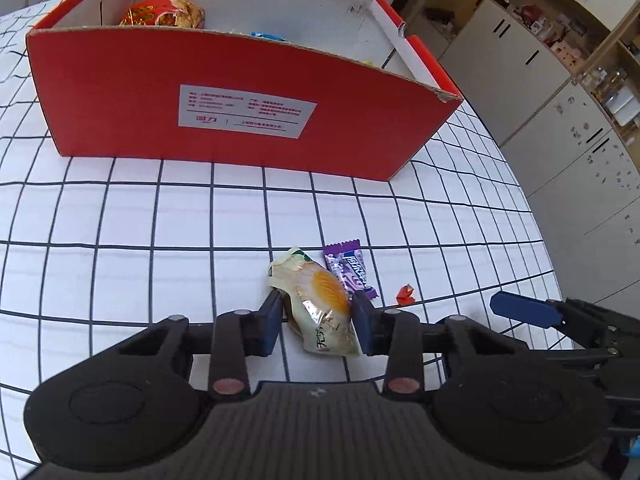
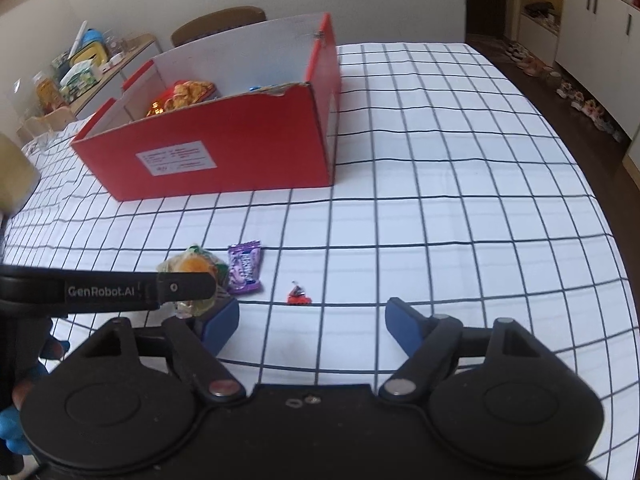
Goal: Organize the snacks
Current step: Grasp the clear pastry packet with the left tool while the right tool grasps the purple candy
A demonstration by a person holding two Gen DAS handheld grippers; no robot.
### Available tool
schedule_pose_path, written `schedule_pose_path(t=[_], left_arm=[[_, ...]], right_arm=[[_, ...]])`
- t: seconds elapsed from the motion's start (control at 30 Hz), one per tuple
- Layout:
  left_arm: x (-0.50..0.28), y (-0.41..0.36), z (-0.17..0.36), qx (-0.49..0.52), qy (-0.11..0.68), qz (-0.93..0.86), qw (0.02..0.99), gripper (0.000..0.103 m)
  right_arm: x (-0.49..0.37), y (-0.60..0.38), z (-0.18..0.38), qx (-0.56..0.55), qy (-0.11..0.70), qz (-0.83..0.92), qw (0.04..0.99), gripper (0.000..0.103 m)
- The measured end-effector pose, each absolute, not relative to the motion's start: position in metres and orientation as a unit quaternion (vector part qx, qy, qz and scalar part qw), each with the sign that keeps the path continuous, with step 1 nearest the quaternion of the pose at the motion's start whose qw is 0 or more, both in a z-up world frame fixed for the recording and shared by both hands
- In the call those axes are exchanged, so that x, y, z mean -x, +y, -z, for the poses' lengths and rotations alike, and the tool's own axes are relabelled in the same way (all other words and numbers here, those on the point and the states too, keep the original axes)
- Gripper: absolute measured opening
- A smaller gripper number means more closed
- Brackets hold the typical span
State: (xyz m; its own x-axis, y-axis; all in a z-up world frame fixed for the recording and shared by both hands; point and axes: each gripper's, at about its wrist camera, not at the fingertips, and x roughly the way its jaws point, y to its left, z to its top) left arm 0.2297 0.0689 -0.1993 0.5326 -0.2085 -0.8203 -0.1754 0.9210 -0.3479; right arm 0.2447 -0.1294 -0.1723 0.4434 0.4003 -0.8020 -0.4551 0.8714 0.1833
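Both views look steeply down along their own tongs toward the red box, the landmark on the checked surface. The left wrist view sits close to the box's labelled front. The right wrist view stands further back and to its right. Both share that front wall and the small wrappers before it.

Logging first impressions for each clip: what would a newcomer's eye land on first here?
The big red box at the back of the grid-patterned tablecloth, already holding a red snack bag. Nearer, the left gripper is clamped on a pale snack packet, with a purple candy and small red candy beside it.
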Motion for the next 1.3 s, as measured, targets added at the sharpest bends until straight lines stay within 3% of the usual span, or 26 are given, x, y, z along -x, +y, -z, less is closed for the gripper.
schedule_pose_path(t=[0.3,0.47,0.7,0.77,0.93,1.3], left_arm=[[-0.218,0.098,0.198,0.219,0.478,-0.020,0.850,0.036],[-0.210,0.117,0.198,0.224,0.475,-0.039,0.850,0.036],[-0.204,0.125,0.197,0.224,0.475,-0.045,0.850,0.036],[-0.203,0.126,0.197,0.220,0.475,-0.046,0.851,0.036],[-0.198,0.128,0.193,0.216,0.469,-0.054,0.855,0.036],[-0.186,0.127,0.185,0.216,0.468,-0.055,0.855,0.036]], right_arm=[[-0.248,-0.097,0.180,0.082,0.453,-0.272,0.845,0.071],[-0.252,-0.072,0.188,0.105,0.452,-0.287,0.838,0.057],[-0.252,-0.049,0.196,0.129,0.453,-0.298,0.830,0.046],[-0.252,-0.044,0.199,0.140,0.454,-0.294,0.829,0.037],[-0.249,-0.040,0.200,0.156,0.445,-0.283,0.836,0.026],[-0.237,-0.055,0.184,0.126,0.439,-0.283,0.843,0.026]])
